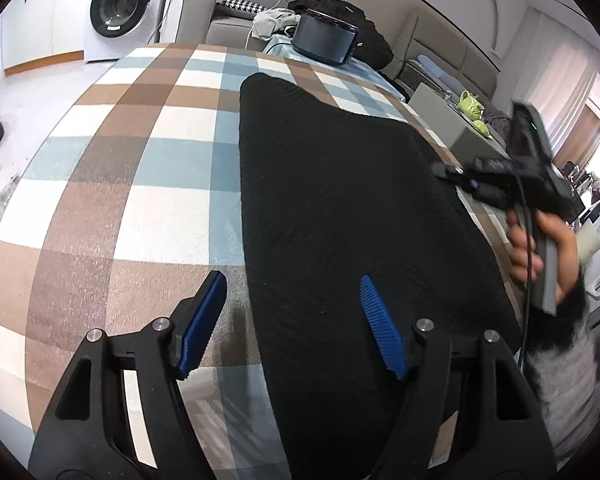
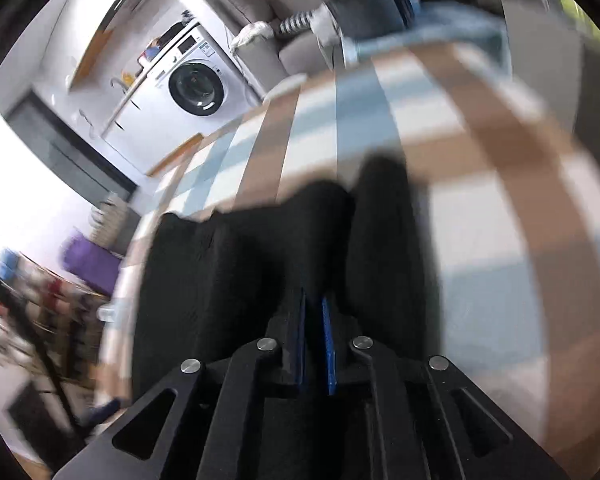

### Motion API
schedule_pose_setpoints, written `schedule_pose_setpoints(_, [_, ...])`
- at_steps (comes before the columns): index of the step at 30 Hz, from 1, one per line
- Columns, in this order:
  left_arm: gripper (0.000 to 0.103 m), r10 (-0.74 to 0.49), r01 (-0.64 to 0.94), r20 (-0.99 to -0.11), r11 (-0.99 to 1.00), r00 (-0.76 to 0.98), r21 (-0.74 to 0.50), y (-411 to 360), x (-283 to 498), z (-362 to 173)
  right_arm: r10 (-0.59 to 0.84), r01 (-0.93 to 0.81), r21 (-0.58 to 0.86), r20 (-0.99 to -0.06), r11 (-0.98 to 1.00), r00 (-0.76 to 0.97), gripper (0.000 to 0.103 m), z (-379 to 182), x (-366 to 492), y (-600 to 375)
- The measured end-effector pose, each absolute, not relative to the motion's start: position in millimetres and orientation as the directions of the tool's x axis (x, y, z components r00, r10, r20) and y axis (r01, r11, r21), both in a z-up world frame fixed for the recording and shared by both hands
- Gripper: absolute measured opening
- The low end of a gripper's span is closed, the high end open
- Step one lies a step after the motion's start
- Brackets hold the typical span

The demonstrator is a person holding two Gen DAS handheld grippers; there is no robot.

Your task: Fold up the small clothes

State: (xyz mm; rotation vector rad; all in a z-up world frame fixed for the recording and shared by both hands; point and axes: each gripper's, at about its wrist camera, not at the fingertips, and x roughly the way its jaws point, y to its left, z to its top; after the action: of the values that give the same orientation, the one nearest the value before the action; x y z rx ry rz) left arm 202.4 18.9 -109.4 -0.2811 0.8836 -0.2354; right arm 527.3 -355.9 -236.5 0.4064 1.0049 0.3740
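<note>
A black knit garment (image 1: pixel 340 200) lies flat on the checked tablecloth (image 1: pixel 140 160). My left gripper (image 1: pixel 292 284) stands open low over its near left edge, with one blue pad over the tablecloth and the other over the black cloth. Nothing is pinched between them. At the garment's right edge a hand carries my right gripper (image 1: pixel 446 170). In the blurred right wrist view the right gripper (image 2: pixel 313 302) has its blue pads nearly together, and the black garment (image 2: pixel 240 260) bunches in ridges that run into the narrow gap.
A dark basket (image 1: pixel 326 38) stands at the table's far end, with a sofa behind it. A washing machine (image 1: pixel 120 4) is at the far left. A green teapot (image 1: pixel 474 106) sits beyond the table's right edge. The person's hand (image 1: pixel 540 248) is at the right.
</note>
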Motion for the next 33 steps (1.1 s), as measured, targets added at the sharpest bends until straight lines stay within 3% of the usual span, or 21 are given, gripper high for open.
schedule_pose_setpoints(2, [0.067, -0.314, 0.088, -0.725, 0.939, 0.613, -0.333, 19, 203, -111, 0.533, -0.139, 0.539, -0.701, 0.831, 0.474, 0.02, -242, 502, -361])
schedule_pose_setpoints(9, [0.067, -0.31, 0.078, -0.74, 0.94, 0.597, -0.331, 15, 209, -119, 0.576, -0.226, 0.538, -0.677, 0.812, 0.459, 0.02, -251, 416, -355])
schedule_pose_setpoints(10, [0.067, -0.309, 0.077, -0.741, 0.941, 0.596, -0.331, 15, 210, -120, 0.572, -0.238, 0.527, -0.678, 0.816, 0.461, 0.018, -252, 412, -353])
schedule_pose_setpoints(12, [0.067, -0.304, 0.073, -0.743, 0.942, 0.596, -0.327, 13, 209, -119, 0.545, -0.251, 0.489, -0.683, 0.836, 0.486, 0.006, -254, 408, -347])
schedule_pose_setpoints(19, [0.069, -0.311, 0.118, -0.71, 0.944, 0.632, -0.308, 8, 195, -99, 0.542, -0.371, 0.396, -0.563, 0.84, 0.625, 0.004, -185, 383, -340])
schedule_pose_setpoints(22, [0.069, -0.307, 0.108, -0.712, 0.944, 0.631, -0.312, 10, 192, -99, 0.46, -0.326, 0.324, -0.616, 0.888, 0.639, 0.004, -192, 380, -346])
schedule_pose_setpoints(26, [0.069, -0.305, 0.093, -0.721, 0.943, 0.622, -0.319, 12, 191, -102, 0.393, -0.173, 0.364, -0.714, 0.915, 0.58, 0.004, -244, 394, -367])
schedule_pose_setpoints(30, [0.069, -0.304, 0.095, -0.716, 0.944, 0.628, -0.316, 13, 186, -101, 0.396, -0.131, 0.394, -0.725, 0.91, 0.564, 0.01, -248, 394, -375])
schedule_pose_setpoints(33, [0.069, -0.292, 0.093, -0.717, 0.948, 0.633, -0.304, 13, 185, -100, 0.403, -0.152, 0.396, -0.692, 0.906, 0.599, 0.021, -230, 391, -373])
